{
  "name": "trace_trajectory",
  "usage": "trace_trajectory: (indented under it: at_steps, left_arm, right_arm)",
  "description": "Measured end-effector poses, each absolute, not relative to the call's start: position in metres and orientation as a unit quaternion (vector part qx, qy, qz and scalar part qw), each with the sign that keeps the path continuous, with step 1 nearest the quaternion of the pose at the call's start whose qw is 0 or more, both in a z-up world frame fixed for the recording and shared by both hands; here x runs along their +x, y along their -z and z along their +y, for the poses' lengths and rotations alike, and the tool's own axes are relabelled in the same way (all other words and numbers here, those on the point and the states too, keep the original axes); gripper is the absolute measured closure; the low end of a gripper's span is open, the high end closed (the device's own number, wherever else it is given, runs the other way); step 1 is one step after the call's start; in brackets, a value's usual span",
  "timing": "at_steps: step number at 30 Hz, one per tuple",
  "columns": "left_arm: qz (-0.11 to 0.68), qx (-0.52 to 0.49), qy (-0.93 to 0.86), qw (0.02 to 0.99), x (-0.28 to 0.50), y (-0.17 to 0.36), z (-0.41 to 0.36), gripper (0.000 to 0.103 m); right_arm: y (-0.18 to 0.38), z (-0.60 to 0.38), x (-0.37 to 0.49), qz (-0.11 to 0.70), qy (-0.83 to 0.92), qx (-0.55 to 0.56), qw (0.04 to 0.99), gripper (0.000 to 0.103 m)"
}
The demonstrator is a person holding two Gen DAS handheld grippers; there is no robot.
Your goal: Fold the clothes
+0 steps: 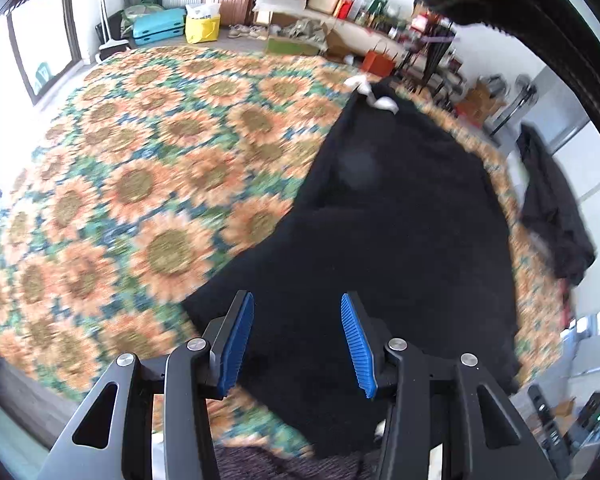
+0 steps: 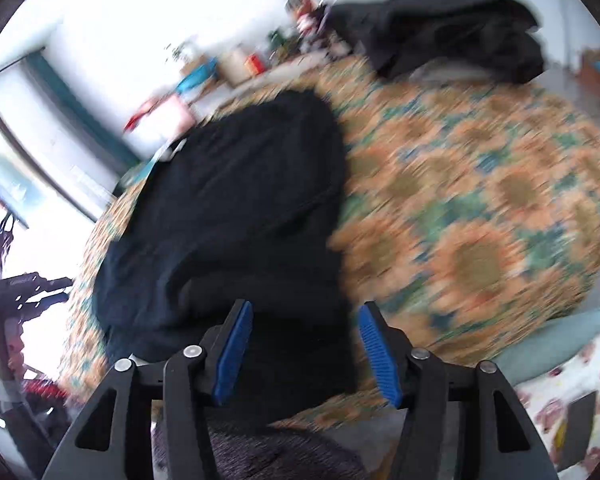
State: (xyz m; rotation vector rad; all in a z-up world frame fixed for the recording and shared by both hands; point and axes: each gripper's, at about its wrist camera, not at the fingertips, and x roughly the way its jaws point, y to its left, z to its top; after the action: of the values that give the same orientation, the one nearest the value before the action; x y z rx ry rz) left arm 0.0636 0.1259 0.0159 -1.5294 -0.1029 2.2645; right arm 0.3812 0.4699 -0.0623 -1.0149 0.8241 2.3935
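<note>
Left wrist view: the left gripper (image 1: 298,344), a black two-finger tool with blue ribbed pads, stands partly open with nothing between the pads; it hovers above the near edge of the black soft fabric garment (image 1: 380,220), which lies spread on the sunflower-patterned orange and green bedspread (image 1: 140,180) toward the right side. A white label or drawstring (image 1: 374,94) shows at the garment's far end. A second dark garment (image 1: 556,216) hangs off the right edge of the bed. Risk: closing from this position could pinch only the top layer, or the bedspread with it, and drag the fold askew. Right wrist view: the right gripper (image 2: 306,350) stands wide, its pads empty, over the near portion of the same black garment (image 2: 228,208), which here lies left of centre and appears already doubled over. A dark crumpled heap of clothing (image 2: 452,36) rests at the far edge. The picture is heavily blurred, so layer edges cannot be told. Risk: a hasty grasp on an unseen edge could undo the fold or leave the halves misaligned.
</note>
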Motion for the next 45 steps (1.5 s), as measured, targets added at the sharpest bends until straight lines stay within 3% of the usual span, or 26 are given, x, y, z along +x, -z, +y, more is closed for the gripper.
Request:
trace_trajectory:
  at_steps: [3,6,8,9,10,11,15,19,24,27,28,30,35,41,45]
  left_arm:
    - [-0.042,-0.545,-0.813,0.201,0.060,-0.015,0.142,0.056]
    - [-0.041,-0.553,-0.803,0.220,0.056,-0.005,0.167,0.071]
    - [-0.048,-0.561,-0.801,0.204,0.047,0.009,0.177,0.073]
    - [-0.045,-0.561,-0.805,0.186,0.043,0.016,0.180,0.079]
    - [-0.042,-0.561,-0.809,0.168,0.038,0.022,0.183,0.088]
    - [-0.031,-0.563,-0.814,0.141,0.033,0.032,0.182,0.091]
    - [-0.032,-0.562,-0.822,0.087,0.015,0.061,0.164,0.100]
    - [-0.045,-0.562,-0.822,0.075,-0.002,0.076,0.147,0.100]
    - [-0.062,-0.570,-0.815,0.086,-0.010,0.077,0.139,0.100]
    - [-0.084,-0.574,-0.808,0.107,-0.002,0.070,0.134,0.100]
    - [-0.096,-0.576,-0.804,0.115,0.001,0.067,0.130,0.100]
    - [-0.134,-0.561,-0.807,0.126,0.017,0.052,0.123,0.099]
    - [-0.041,-0.543,-0.819,0.182,0.065,0.022,0.163,0.098]
    - [0.124,-0.581,-0.776,0.211,0.109,0.050,0.227,0.098]
    - [0.106,-0.603,-0.763,0.205,0.103,0.047,0.226,0.098]
  right_arm:
    - [0.060,0.477,0.375,0.307,-0.858,-0.363,0.192,0.036]
    - [0.071,0.478,0.362,0.324,-0.852,-0.373,0.171,0.037]
    - [0.076,0.476,0.348,0.301,-0.852,-0.388,0.182,0.034]
    - [0.079,0.475,0.341,0.294,-0.849,-0.397,0.187,0.040]
    - [0.083,0.474,0.336,0.292,-0.846,-0.404,0.188,0.069]
    - [0.085,0.471,0.331,0.289,-0.846,-0.408,0.183,0.080]
    - [0.066,0.455,0.325,0.225,-0.876,-0.395,0.162,0.089]
    - [0.046,0.450,0.313,0.201,-0.893,-0.378,0.140,0.089]
    - [0.059,0.460,0.293,0.158,-0.870,-0.427,0.188,0.091]
    - [0.067,0.472,0.300,0.174,-0.855,-0.439,0.217,0.083]
    - [0.065,0.474,0.307,0.186,-0.856,-0.428,0.221,0.065]
    - [0.054,0.470,0.319,0.211,-0.868,-0.401,0.206,0.062]
    - [0.038,0.430,0.309,0.193,-0.898,-0.381,0.103,0.062]
    - [0.058,0.388,0.262,0.132,-0.883,-0.445,0.077,0.063]
    - [0.077,0.388,0.258,0.130,-0.856,-0.494,0.083,0.060]
